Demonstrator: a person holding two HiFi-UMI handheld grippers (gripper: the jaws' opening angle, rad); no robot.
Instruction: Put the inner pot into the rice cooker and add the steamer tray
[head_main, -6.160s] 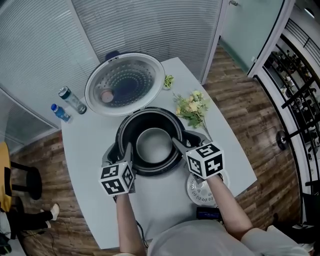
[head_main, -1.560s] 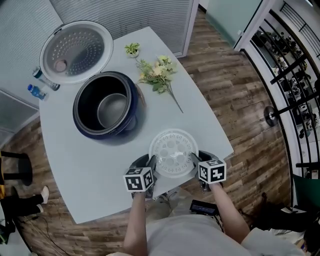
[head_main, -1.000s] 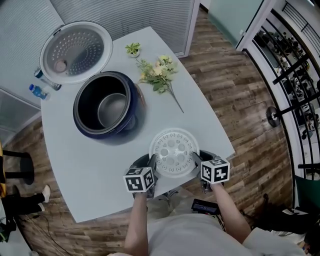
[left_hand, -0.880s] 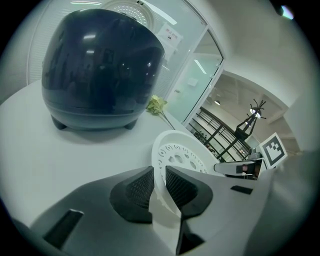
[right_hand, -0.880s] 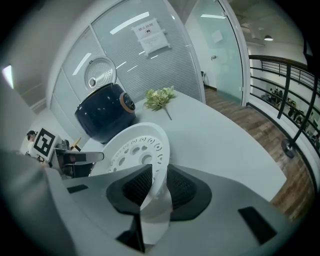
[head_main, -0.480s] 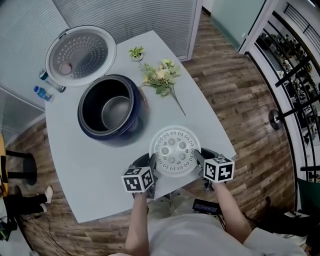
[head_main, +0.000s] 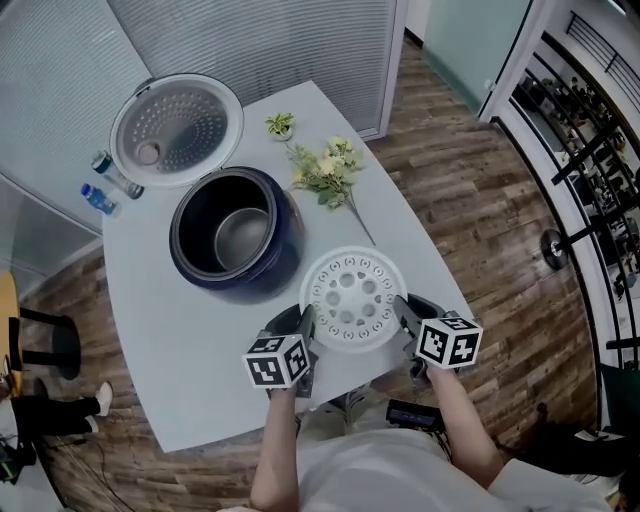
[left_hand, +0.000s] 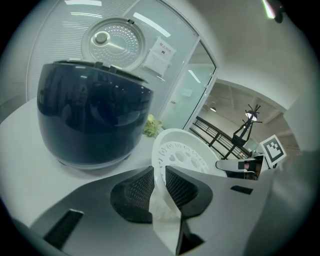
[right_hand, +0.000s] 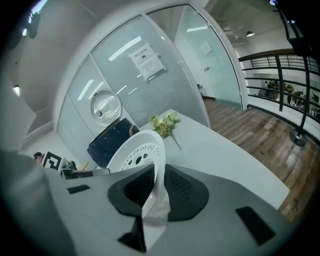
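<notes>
The white perforated steamer tray hangs above the table's near edge, held level between both grippers. My left gripper is shut on its left rim. My right gripper pinches the right rim; its jaws have just been closing with the rim between them. The dark blue rice cooker stands to the far left of the tray with its lid swung open. The metal inner pot sits inside it.
A bunch of artificial flowers and a small potted plant lie beyond the tray, right of the cooker. Two bottles stand at the pale table's far left corner. A dark device sits below the near edge.
Both grippers have lifted the tray up off the table; it now looks larger and nearer to the head camera. The cooker and pot have stayed put.
</notes>
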